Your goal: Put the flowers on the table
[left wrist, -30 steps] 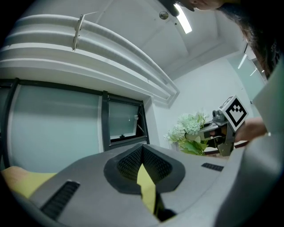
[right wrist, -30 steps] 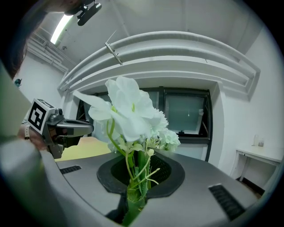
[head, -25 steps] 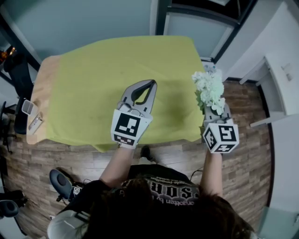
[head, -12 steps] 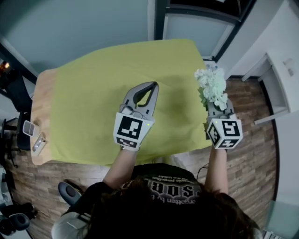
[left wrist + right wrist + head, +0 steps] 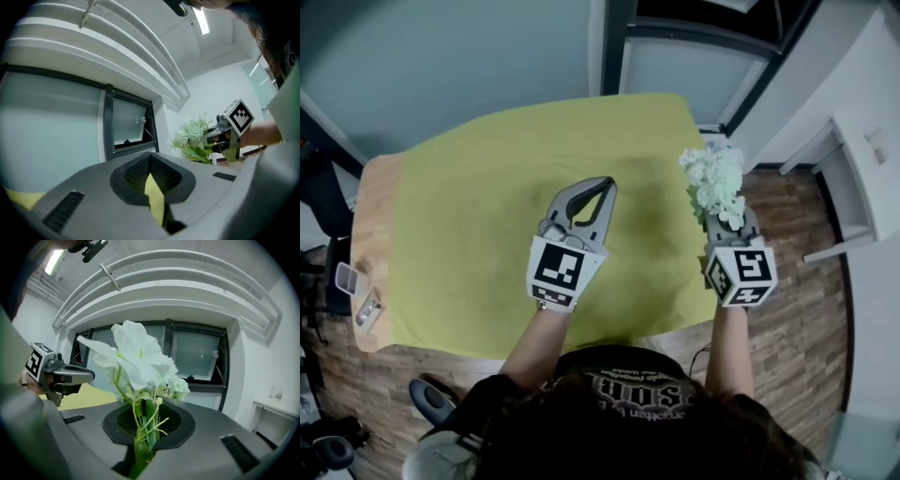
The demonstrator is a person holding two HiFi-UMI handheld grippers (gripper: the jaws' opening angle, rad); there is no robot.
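A bunch of white flowers (image 5: 713,178) with green stems stands upright in my right gripper (image 5: 723,218), which is shut on the stems (image 5: 142,437). It hangs over the right edge of the table with the yellow-green cloth (image 5: 469,216). My left gripper (image 5: 605,186) is over the middle of the cloth, its tips together and nothing between them. In the left gripper view the jaws (image 5: 151,161) meet, and the flowers (image 5: 190,133) show off to the right. In the right gripper view the blooms (image 5: 140,359) fill the middle, with the left gripper (image 5: 86,376) at the left.
Small grey items (image 5: 356,295) lie on the bare wooden strip (image 5: 373,216) at the table's left end. A white cabinet (image 5: 862,159) stands to the right, a dark window frame (image 5: 675,28) behind the table, and a chair base (image 5: 431,398) on the wood floor.
Both grippers have moved forward, further in over the cloth, as the person came closer to the table. The flowers stay gripped and the left jaws stay together.
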